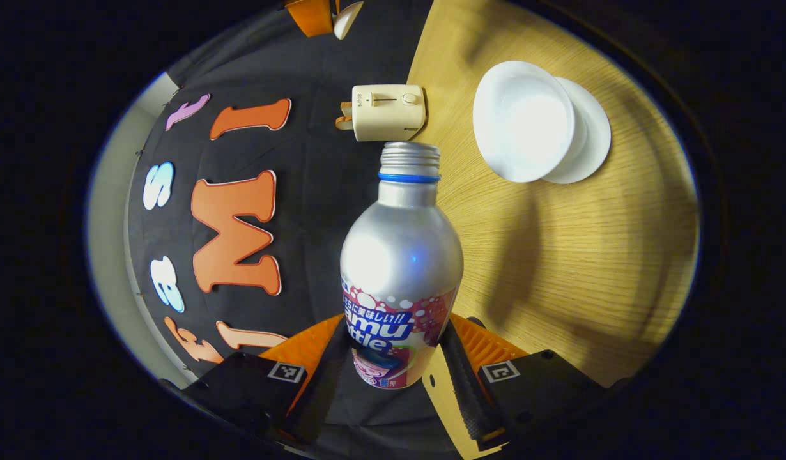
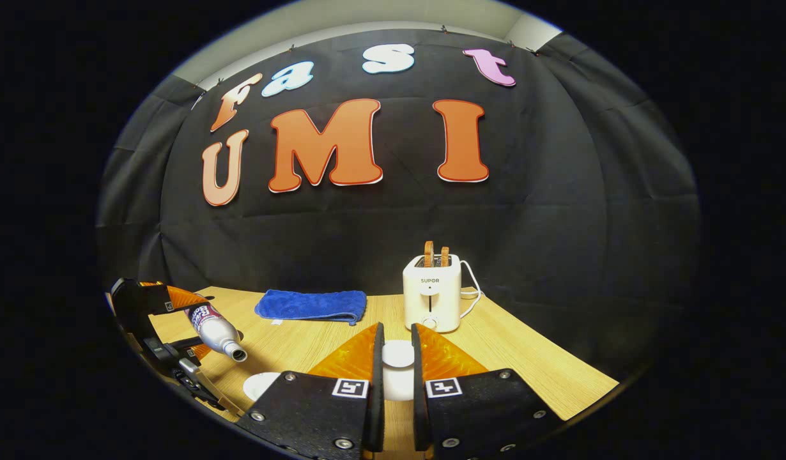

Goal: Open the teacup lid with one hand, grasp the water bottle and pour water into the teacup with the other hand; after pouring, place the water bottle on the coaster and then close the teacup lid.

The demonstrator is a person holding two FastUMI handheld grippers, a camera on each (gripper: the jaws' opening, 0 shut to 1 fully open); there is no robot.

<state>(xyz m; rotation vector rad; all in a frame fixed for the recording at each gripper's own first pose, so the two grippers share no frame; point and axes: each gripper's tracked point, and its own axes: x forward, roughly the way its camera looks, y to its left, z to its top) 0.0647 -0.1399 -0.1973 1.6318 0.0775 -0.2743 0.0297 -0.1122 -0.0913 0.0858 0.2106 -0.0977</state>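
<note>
Two steps done: left hand-held gripper clamps tilted water bottle near open teacup; right hand-held gripper nearly closed, probably pinching lid (pour, coaster, closing remain).

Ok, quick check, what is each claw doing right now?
Left claw: closed on the water bottle, tipped toward the teacup.
Right claw: closed on the white teacup lid, held up off the cup.

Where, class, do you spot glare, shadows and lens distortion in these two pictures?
Left gripper view: glare whitens the bottle shoulder and washes out the teacup inside; soft dark shadows cross the table; the fisheye bows the table edge. Right gripper view: the wall cloth is dim, the toaster sharp and evenly lit, the table curves, and the right gripper looms large.
</note>
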